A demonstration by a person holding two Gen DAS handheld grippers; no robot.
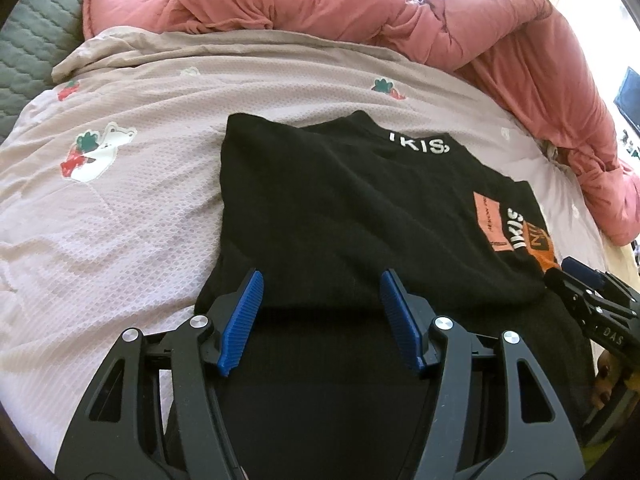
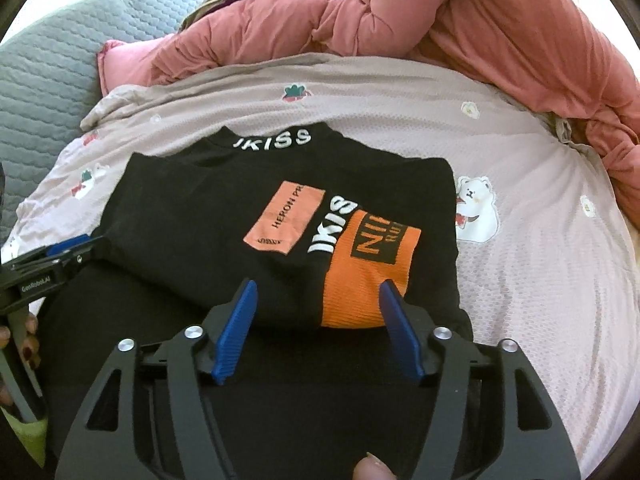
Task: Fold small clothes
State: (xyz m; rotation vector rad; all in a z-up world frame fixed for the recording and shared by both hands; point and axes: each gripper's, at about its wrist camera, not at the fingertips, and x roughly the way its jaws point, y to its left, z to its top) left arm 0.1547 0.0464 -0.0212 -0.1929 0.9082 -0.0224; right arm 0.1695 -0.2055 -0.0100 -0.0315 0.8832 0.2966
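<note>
A black sweater (image 1: 352,216) with white "IKISS" lettering, a pink patch and an orange cuff lies partly folded on the bed; it also shows in the right wrist view (image 2: 192,216). My left gripper (image 1: 320,284) is open and empty, its blue pads over the sweater's near left part. My right gripper (image 2: 318,294) is open and empty, its pads over the orange cuff (image 2: 360,276) and the near fold edge. The right gripper also shows at the right edge of the left wrist view (image 1: 576,276), and the left gripper shows at the left edge of the right wrist view (image 2: 68,248).
The sweater lies on a pale pink quilt (image 1: 120,208) with bear and strawberry prints. A bunched salmon-pink duvet (image 1: 500,32) runs along the back and right. A grey quilted cover (image 2: 48,80) lies at the far left.
</note>
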